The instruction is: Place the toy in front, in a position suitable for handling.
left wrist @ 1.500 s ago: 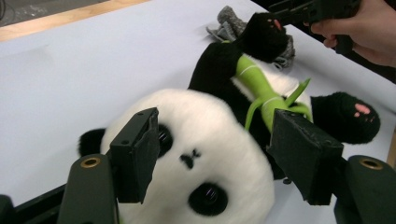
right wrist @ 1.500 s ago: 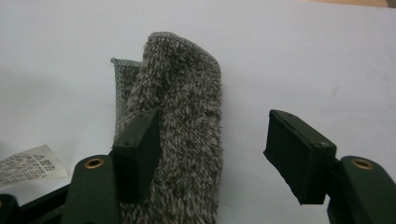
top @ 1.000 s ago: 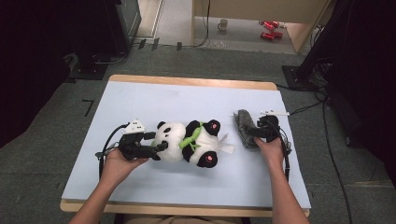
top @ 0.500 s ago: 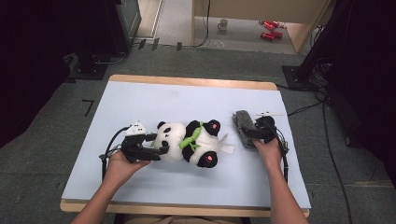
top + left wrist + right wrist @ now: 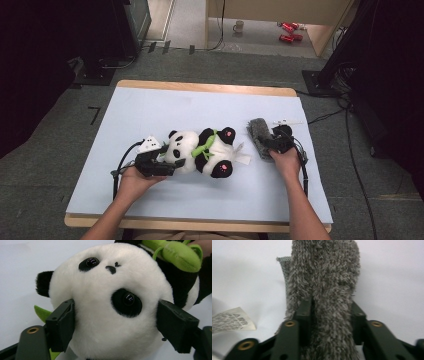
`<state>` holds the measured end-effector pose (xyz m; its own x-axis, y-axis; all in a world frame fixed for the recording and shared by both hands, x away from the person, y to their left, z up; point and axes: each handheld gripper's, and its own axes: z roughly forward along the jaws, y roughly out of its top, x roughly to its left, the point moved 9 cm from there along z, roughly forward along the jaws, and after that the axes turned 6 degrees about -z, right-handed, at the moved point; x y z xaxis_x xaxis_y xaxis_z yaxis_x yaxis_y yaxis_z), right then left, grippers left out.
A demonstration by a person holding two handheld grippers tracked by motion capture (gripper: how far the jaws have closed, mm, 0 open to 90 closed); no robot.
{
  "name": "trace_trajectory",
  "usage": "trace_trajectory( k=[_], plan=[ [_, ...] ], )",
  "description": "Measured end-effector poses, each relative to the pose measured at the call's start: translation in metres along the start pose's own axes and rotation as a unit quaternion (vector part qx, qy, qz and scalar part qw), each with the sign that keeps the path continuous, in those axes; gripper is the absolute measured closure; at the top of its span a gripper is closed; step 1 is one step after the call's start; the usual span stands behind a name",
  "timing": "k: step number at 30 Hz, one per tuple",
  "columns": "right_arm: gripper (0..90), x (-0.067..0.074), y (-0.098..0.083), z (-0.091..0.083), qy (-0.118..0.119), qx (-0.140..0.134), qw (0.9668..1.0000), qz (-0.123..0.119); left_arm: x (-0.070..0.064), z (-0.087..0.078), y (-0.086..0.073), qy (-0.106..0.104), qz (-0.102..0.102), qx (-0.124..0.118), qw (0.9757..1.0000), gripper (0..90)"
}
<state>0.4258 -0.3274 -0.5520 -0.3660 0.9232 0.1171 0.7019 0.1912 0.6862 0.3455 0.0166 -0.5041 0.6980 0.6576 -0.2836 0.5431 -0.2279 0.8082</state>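
Panda plush (image 5: 110, 302) head between wide left tongs (image 5: 116, 325); close up, right tongs (image 5: 332, 322) pinching grey fuzzy cloth (image 5: 324, 277).

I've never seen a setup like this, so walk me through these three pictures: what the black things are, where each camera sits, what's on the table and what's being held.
No robot here: a person sits at a table and holds a hand-held gripping tool in each hand.

The high view looks down from above the person; the forearms come in from the bottom. The left tool sits at the panda, a plush toy lying on the table. The right tool is at a fuzzy grey sock.

The other two pictures come from cameras riding on the tools, looking along their black jaws. In the left gripper view, the jaws stand on either side of the panda's head; they have just been opening, and I can't tell if they press on it. In the right gripper view, the jaws have just been closing and now pinch the sock. The white slip there is a label.
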Motion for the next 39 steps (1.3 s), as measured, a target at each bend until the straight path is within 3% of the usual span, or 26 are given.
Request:
trace_trajectory(
  k=[2,6,8,16,22,23,29,37,39],
  plan=[
    [72.4,0.002,0.001,-0.002,-0.001,0.007,1.0000,-0.003,0.000,0.000,0.000,0.000,0.000,0.000,1.0000,25.0],
    [75.1,0.007,0.003,-0.008,-0.012,0.019,0.9997,-0.003,0.001,0.000,0.000,-0.002,0.000,0.000,1.0000,24.9],
    [75.8,0.010,0.004,-0.012,-0.008,0.035,0.9993,0.007,0.001,-0.001,0.000,-0.002,0.001,0.001,1.0000,24.9],
    [75.9,0.027,0.022,-0.035,0.008,0.027,0.9996,0.003,0.001,-0.001,0.001,-0.002,-0.003,0.008,1.0000,25.2],
    [75.9,0.041,0.044,-0.050,0.012,0.026,0.9995,-0.012,0.001,-0.001,0.003,0.000,-0.010,0.015,0.9998,24.5],
    [75.9,0.047,0.055,-0.057,0.013,0.024,0.9994,-0.024,0.001,-0.001,0.003,0.001,-0.013,0.017,0.9998,24.3],
    [75.9,0.060,0.081,-0.072,0.024,0.018,0.9990,-0.034,0.001,-0.001,0.004,0.004,-0.016,0.026,0.9995,23.8],
    [75.7,0.083,0.103,-0.078,0.045,0.021,0.9980,-0.039,0.001,-0.003,0.004,0.008,-0.033,0.043,0.9985,22.8],
    [75.7,0.090,0.108,-0.077,0.052,0.022,0.9975,-0.042,0.000,-0.004,0.004,0.012,-0.027,0.051,0.9983,23.7]
  ],
)
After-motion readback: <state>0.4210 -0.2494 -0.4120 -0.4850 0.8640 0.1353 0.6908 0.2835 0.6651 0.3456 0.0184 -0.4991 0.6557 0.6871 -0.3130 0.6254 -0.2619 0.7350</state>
